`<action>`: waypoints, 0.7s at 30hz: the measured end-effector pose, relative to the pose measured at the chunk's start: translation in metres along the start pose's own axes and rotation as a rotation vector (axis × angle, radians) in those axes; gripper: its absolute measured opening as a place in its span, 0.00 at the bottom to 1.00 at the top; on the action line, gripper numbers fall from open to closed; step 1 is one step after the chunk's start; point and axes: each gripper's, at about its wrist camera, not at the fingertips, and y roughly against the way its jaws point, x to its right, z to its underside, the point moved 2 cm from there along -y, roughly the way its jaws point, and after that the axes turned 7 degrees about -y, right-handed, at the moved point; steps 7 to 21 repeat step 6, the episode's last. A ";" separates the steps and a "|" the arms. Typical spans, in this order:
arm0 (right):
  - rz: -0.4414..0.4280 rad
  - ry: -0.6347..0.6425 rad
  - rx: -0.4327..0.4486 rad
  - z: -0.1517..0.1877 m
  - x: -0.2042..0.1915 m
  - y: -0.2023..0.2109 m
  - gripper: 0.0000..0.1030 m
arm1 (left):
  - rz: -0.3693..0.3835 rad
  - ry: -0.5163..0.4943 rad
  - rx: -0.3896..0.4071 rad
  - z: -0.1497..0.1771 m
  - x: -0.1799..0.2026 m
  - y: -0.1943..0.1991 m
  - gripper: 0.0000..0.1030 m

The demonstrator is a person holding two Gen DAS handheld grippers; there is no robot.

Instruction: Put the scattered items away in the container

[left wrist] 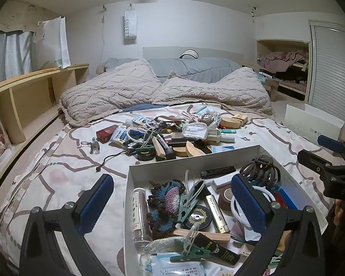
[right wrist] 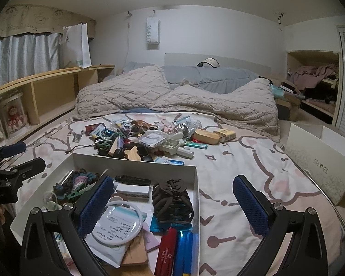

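The shallow white cardboard box lies on the patterned bedsheet at the near end of the bed, already crowded with small things: a brown bundle of hair ties, a crocheted blue, pink and brown piece, a black round tin with a gold emblem, a white plastic ring on a printed white sachet, a red flat case and green clothes pegs. At twelve o'clock from the box, just beyond its far wall, sits the heap of scattered items: wooden pieces, a red packet, clear plastic cases, cords and tubes. A clear hair clip lies apart at ten o'clock.

The left gripper hovers over the box's left part, its blue-padded fingers spread wide with nothing between them. The right gripper straddles the box's right wall, fingers likewise wide apart and empty; one pad is over the box, the other over the sheet.

At two o'clock stands a white shoe-box lid on edge. Beyond the heap lie beige textured blankets, with wooden shelving at nine o'clock.
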 end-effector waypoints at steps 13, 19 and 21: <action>-0.002 -0.001 -0.002 0.001 -0.001 0.000 1.00 | 0.001 -0.002 0.003 -0.001 0.001 0.001 1.00; -0.002 -0.001 -0.002 0.001 -0.001 0.000 1.00 | 0.001 -0.002 0.003 -0.001 0.001 0.001 1.00; -0.002 -0.001 -0.002 0.001 -0.001 0.000 1.00 | 0.001 -0.002 0.003 -0.001 0.001 0.001 1.00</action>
